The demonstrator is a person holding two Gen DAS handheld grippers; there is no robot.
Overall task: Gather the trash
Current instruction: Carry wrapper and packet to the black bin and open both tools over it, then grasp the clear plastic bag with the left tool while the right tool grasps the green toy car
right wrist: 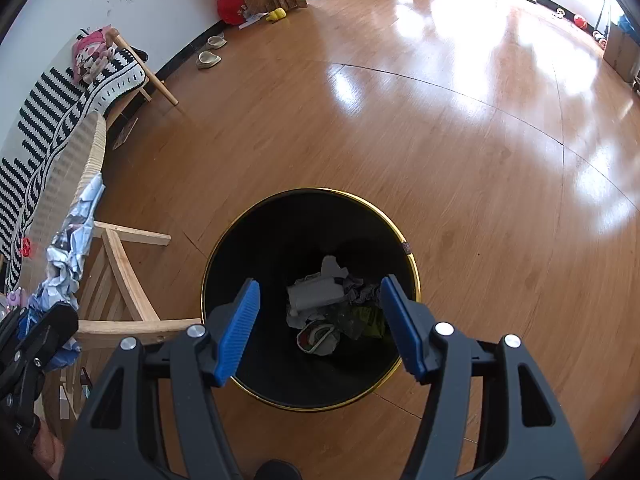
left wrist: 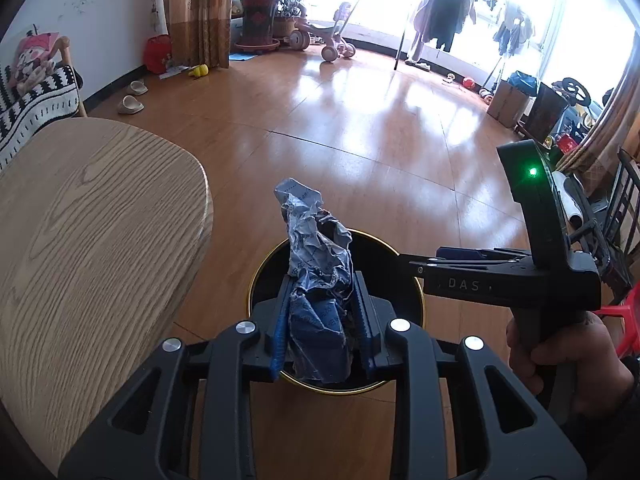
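Over one bin | left claw pinching one crumpled wrapper | right claw spread, empty

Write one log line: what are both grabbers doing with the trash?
left gripper: holds crumpled wrapper over black bin | right gripper: open, empty, above bin

The bin's mouth lies open from above, and trash covers only its bottom, so there is free depth inside. The right gripper hangs over the mouth with its jaws apart and nothing between them. The left gripper, its wad clamped between the jaws, crowds the near rim. To the left the tabletop stands just beside the bin; its wooden legs block that side lower down. Far and right, the floor is bare and open.
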